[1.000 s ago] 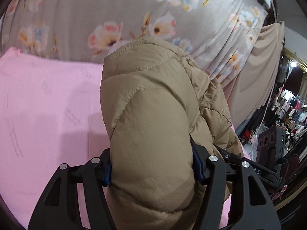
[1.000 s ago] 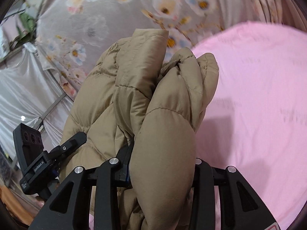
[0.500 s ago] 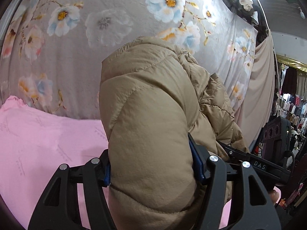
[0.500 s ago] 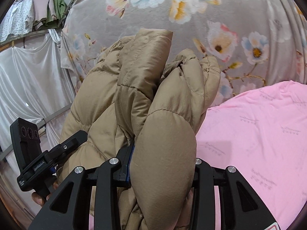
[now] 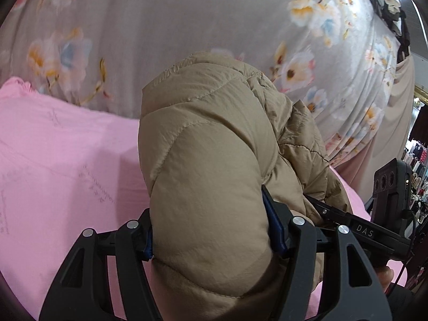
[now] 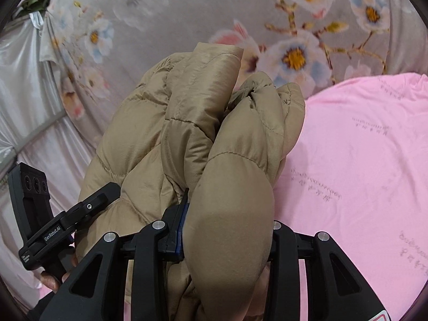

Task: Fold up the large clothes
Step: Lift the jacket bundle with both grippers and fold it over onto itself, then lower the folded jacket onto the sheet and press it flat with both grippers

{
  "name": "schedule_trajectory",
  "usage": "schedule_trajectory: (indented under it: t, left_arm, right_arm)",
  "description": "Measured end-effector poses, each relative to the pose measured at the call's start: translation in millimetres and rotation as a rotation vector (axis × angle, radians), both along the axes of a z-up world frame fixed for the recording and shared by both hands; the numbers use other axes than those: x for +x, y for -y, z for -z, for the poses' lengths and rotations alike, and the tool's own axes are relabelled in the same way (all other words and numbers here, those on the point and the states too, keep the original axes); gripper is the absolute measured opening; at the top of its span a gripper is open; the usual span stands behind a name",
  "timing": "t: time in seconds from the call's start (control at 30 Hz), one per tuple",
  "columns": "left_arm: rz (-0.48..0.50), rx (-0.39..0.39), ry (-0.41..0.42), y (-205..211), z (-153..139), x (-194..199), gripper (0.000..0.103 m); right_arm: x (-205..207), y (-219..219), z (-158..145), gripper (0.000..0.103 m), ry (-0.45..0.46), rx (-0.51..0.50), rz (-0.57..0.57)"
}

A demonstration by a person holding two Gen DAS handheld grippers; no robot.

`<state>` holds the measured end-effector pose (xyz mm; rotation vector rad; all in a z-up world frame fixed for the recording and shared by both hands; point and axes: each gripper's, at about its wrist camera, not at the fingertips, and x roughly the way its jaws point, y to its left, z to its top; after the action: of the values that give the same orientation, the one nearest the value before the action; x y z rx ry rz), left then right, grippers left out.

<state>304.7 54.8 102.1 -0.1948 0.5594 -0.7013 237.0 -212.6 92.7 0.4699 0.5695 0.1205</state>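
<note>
A tan quilted puffer jacket [image 5: 208, 176] fills the middle of the left wrist view, bunched into a thick roll. My left gripper [image 5: 214, 235] is shut on that roll, its blue pads pressed into both sides. In the right wrist view the same jacket [image 6: 187, 139] hangs in several folds, and my right gripper [image 6: 227, 232] is shut on a padded fold of it. Both hold the jacket above a pink sheet [image 5: 58, 165]. The other gripper's black body [image 5: 374, 230] shows at the right edge of the left view, and at the lower left [image 6: 53, 227] of the right view.
A grey floral curtain [image 5: 165, 26] hangs behind the pink sheet [image 6: 361, 160]. White drapes [image 6: 24, 101] hang at the left in the right wrist view. A beige drape [image 5: 393, 112] and racks of clothes [image 5: 417, 160] stand at the far right.
Both grippers have swung across with the jacket, and now point lower: the pink sheet fills more of each view than half a second ago. The grips on the jacket are unchanged.
</note>
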Motion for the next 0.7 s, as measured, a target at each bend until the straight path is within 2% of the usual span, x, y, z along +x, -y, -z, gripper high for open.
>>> schedule_trajectory:
  t: [0.13,0.2,0.23,0.33,0.47,0.53,0.6,0.67,0.7]
  left_arm:
    - [-0.002,0.005,-0.092,0.9,42.2,24.6,0.061]
    - [-0.025,0.029,-0.119,2.6,59.5,30.7,0.066]
    - [-0.034,0.024,-0.121,0.9,64.7,31.4,0.067]
    - [-0.040,0.012,-0.142,-4.8,67.8,32.1,0.070]
    - [-0.070,0.063,-0.177,-12.6,54.9,18.7,0.072]
    - [-0.121,0.143,-0.152,-17.0,44.3,1.4,0.075]
    - [-0.268,0.294,-0.090,-20.8,28.8,-25.2,0.085]
    - [-0.384,0.428,-0.018,-16.7,15.2,-50.6,0.085]
    - [-0.472,0.510,0.011,-11.1,9.3,-62.5,0.085]
  right_arm:
    - [18.3,1.2,36.6,0.037,-0.077,0.003,0.020]
    - [19.3,4.7,48.7,0.047,-0.078,0.012,0.052]
    - [18.7,7.9,51.8,0.048,-0.073,0.037,0.055]
    - [17.0,12.4,51.5,0.056,-0.089,0.063,0.056]
    - [-1.6,22.6,36.7,0.060,-0.120,0.080,0.031]
    - [-25.5,31.9,25.3,0.062,-0.117,0.080,0.051]
    - [-51.6,36.8,9.6,0.064,-0.086,0.035,0.110]
    - [-74.9,32.5,-7.7,0.064,-0.056,-0.017,0.152]
    - [-81.5,25.3,-15.4,0.060,-0.044,-0.056,0.173]
